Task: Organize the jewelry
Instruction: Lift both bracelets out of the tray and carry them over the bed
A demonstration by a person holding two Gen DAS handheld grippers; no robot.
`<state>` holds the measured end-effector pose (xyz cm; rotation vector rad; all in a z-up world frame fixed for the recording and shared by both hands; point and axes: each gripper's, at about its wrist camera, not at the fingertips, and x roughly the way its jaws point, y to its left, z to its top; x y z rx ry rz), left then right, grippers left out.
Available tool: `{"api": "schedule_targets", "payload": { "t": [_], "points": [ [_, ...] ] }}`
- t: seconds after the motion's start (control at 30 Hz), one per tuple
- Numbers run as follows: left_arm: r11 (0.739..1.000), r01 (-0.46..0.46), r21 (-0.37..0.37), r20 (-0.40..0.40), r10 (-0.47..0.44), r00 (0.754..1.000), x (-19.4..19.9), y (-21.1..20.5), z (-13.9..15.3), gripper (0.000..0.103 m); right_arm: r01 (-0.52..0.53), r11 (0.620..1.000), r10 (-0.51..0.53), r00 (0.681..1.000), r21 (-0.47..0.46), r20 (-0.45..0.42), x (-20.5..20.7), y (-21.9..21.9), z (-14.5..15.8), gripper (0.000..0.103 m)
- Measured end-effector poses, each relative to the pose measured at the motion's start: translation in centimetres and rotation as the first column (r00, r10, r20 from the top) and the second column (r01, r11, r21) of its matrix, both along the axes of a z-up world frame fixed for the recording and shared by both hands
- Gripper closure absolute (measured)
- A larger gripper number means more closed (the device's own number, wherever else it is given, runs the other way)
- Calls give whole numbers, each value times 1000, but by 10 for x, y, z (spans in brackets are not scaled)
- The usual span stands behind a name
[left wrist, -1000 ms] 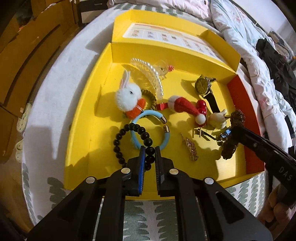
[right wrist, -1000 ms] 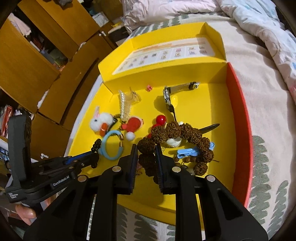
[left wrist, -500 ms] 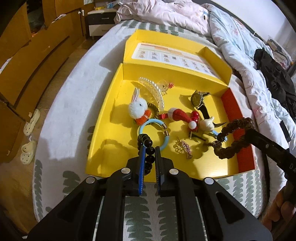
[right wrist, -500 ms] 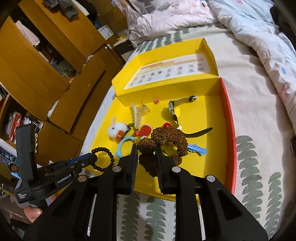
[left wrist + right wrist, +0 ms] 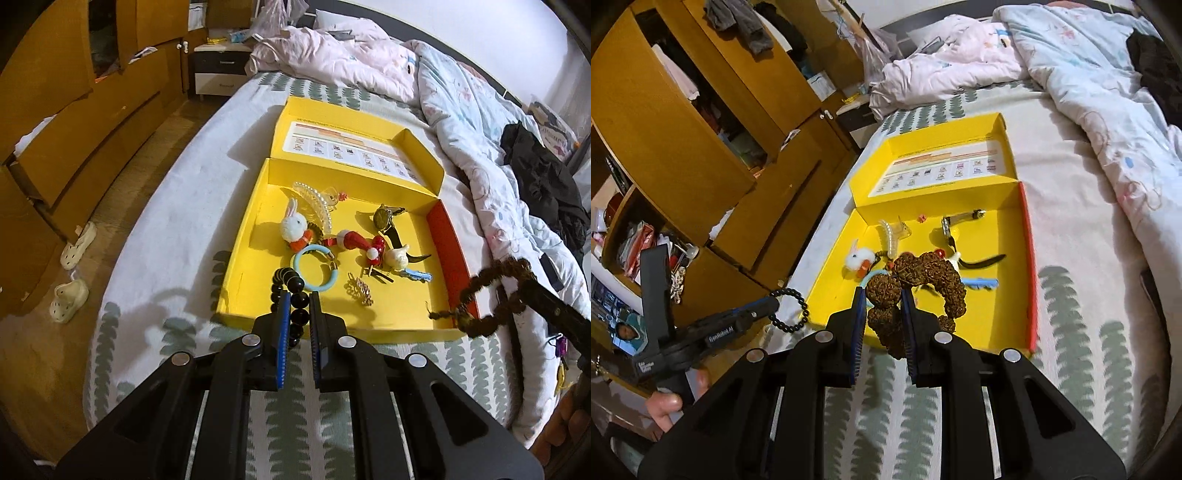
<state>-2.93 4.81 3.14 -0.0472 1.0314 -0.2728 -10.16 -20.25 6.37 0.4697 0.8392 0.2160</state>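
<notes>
My left gripper [image 5: 297,308] pinches the black round-bead bracelet [image 5: 288,291], right gripper [image 5: 882,306] the knobbly brown seed-bead bracelet [image 5: 923,280], both probably above the yellow cardboard box's [image 5: 243,258] front edge. Thin grips w/ dangling loops: either could slip, snag.

White lettering reading "GenRobot.AI" runs along the black plastic left gripper [image 5: 774,303] body. The printed chart inside the yellow cardboard box lid [image 5: 945,170] is too small to read.
</notes>
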Motion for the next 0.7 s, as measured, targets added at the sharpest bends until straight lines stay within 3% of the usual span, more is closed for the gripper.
{"api": "schedule_targets", "payload": {
  "t": [0.4, 0.53, 0.7],
  "points": [
    [993, -110, 36, -20, 111, 994, -47, 41, -11, 93, 54, 999, -54, 999, -8, -6, -85, -17, 2, 84],
    [982, -157, 101, -35, 161, 986, -57, 55, -26, 93, 76, 997, -77, 997, -12, -21, -105, -23, -4, 84],
    [980, -133, 150, -103, 150, 983, -56, 49, -57, 93, 75, 997, -78, 992, -37, -95, -106, -17, -34, 84]
  ]
}}
